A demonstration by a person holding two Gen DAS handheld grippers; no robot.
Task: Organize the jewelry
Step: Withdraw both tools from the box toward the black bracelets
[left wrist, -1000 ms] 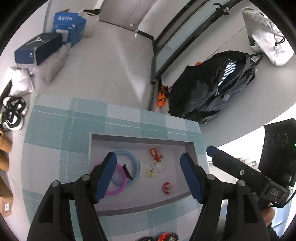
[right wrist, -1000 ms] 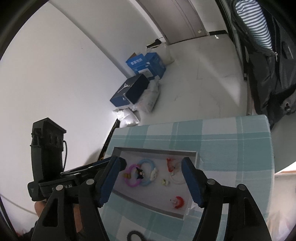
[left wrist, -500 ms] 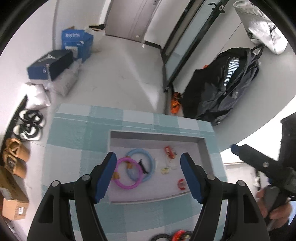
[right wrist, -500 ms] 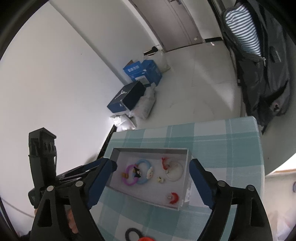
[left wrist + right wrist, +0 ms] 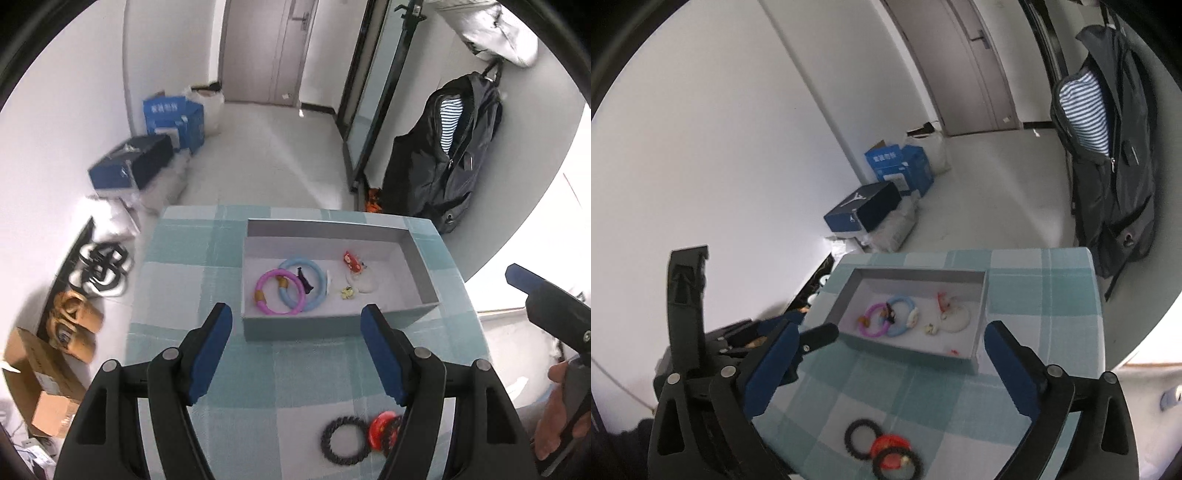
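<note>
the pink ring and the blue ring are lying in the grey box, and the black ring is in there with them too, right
Not quite. The pink ring and the blue ring do lie in the grey box, but the black ring is outside it, on the checked cloth in front of the box, beside a red piece. The left wrist view shows this.

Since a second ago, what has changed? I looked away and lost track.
Both grippers drew back from the box, bringing the black ring and red ring on the cloth into view. The left gripper and right gripper have just been opening, nothing between them. The pink bracelet and blue bracelet stayed put.
</note>
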